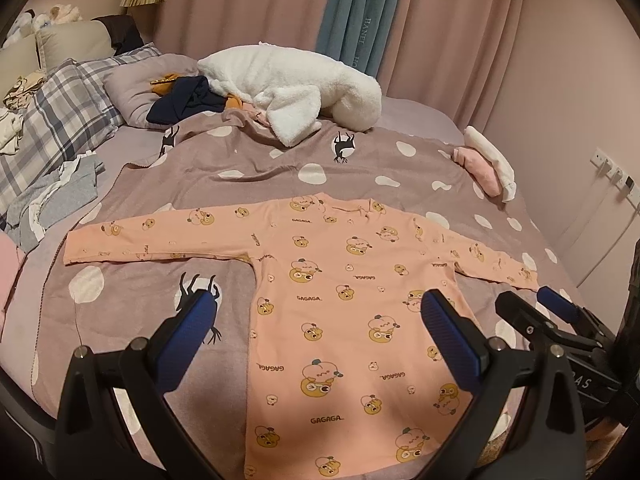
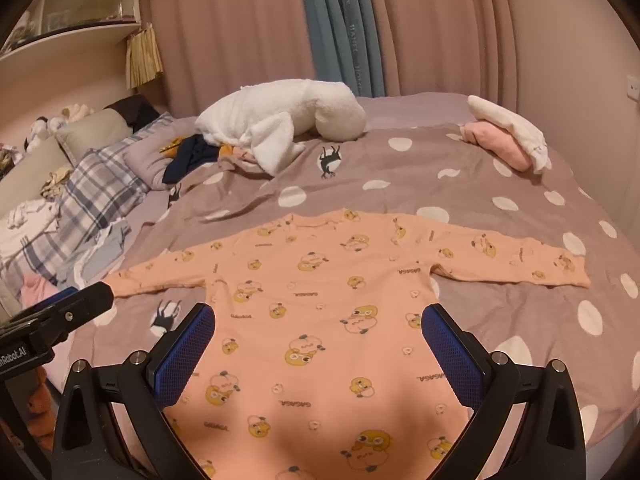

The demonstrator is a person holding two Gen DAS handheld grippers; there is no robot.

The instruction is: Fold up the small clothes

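White fleece blanket (image 1: 296,84), plaid pillow (image 1: 60,120), dotted bedspread (image 2: 500,184), pink curtains (image 2: 232,32)

Both tools share one build. The left gripper (image 1: 318,320) has black plastic arms that curve inward, each with round silver screws at the joints and a long pad of blue mesh-textured rubber. The right gripper (image 2: 318,332) matches it. White lettering marks each black body, partly cut off.
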